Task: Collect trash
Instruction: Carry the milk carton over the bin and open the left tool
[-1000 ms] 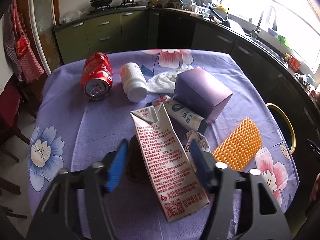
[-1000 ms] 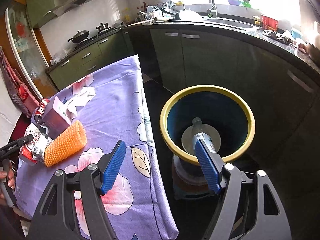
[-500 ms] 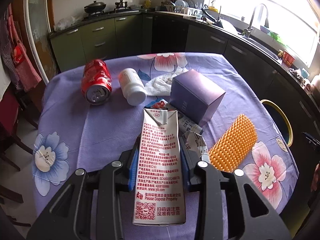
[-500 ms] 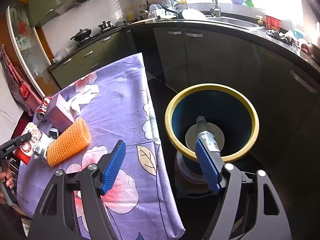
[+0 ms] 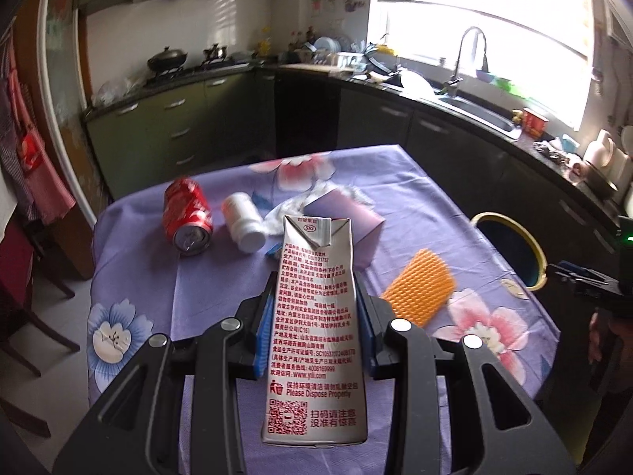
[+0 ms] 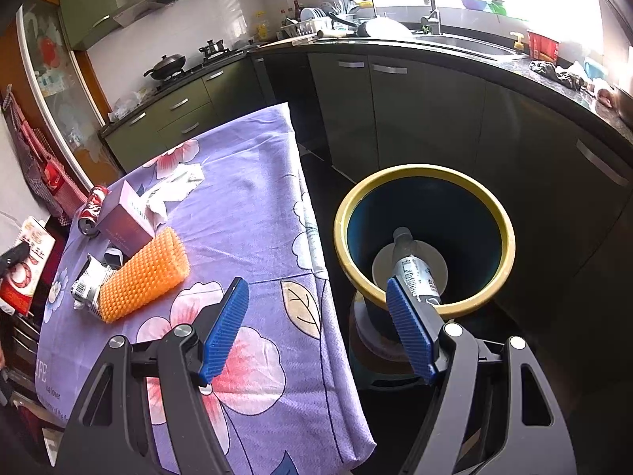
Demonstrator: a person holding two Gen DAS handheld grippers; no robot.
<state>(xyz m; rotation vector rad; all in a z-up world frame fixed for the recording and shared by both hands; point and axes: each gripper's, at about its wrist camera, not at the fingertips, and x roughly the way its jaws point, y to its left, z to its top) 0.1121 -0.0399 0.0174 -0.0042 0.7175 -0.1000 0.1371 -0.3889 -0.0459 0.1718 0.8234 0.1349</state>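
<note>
A milk carton (image 5: pixel 314 328), grey-white with red print, stands clamped between the blue pads (image 5: pixel 262 332) of the left gripper (image 5: pixel 314 336), lifted clear of a table draped in a purple flowered cloth (image 5: pixel 134 261). The carton's folded top points away from the camera, its barcode end nearest the lens.

On the cloth beyond the carton lie a red soda can (image 5: pixel 188 217) on its side, a white pill bottle (image 5: pixel 243 221) just beside it, crumpled white paper (image 5: pixel 300 206) and a purple box (image 5: pixel 356 225). An orange spiked foam sleeve (image 5: pixel 419 289) rests nearer the table's right edge. In the right wrist view a squashed printed wrapper (image 6: pixel 89 283) touches the sleeve's near end, and the carton appears at far left, off the table edge.

The right gripper (image 6: pixel 316 328) hangs with its jaws spread wide and nothing between them, over the corner of the table and the floor beside it. Below and ahead of it stands a dark blue bin with a yellow rim (image 6: pixel 502 233), set on the floor beside the table and in front of dark kitchen cabinets (image 6: pixel 427 103). A clear plastic bottle (image 6: pixel 413 269) leans inside the bin, over a white disc (image 6: pixel 435 265) at the bottom.
</note>
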